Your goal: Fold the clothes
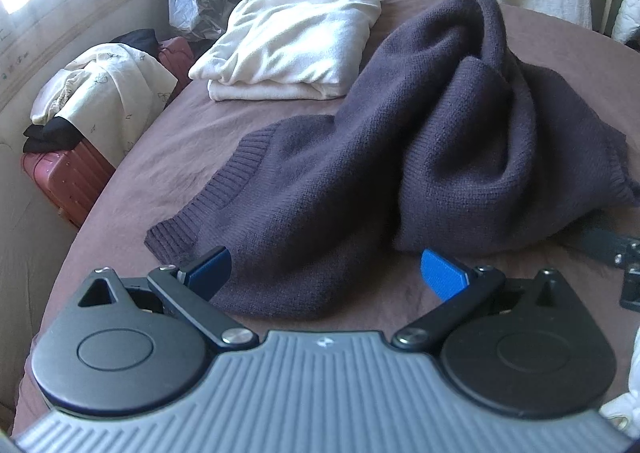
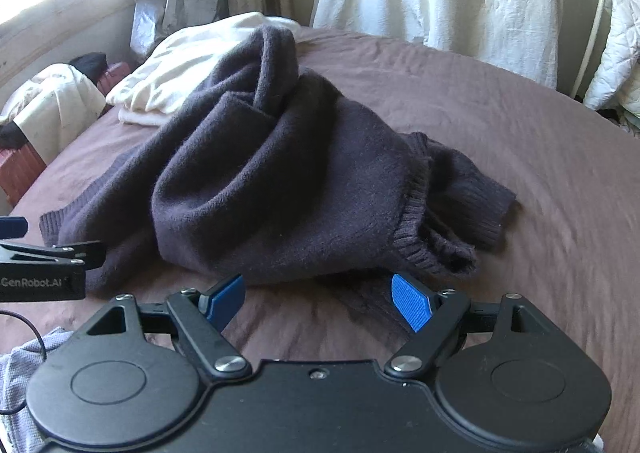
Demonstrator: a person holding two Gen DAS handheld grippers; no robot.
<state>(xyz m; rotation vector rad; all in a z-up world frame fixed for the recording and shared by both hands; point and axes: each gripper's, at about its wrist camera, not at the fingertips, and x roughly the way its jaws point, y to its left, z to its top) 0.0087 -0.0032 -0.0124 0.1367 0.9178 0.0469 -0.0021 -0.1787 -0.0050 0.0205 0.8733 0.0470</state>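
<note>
Dark purple sweater [image 1: 400, 157] (ribbed hem), cream folded garment [image 1: 288, 49], brown bedsheet [image 2: 500, 125] — red ridged suitcase [image 1: 68, 181]

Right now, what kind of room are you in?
Probably a bedroom. A bed with a brown sheet fills the view, a pillow sits at its far corner, and a suitcase piled with clothes stands beside it. A sweater lies crumpled on the bed.

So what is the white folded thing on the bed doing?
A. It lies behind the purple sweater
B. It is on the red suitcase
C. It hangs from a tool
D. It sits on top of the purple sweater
A: the folded white garment lies flat on the brown bedsheet, beyond the crumpled purple sweater, with no tool touching it.
</note>
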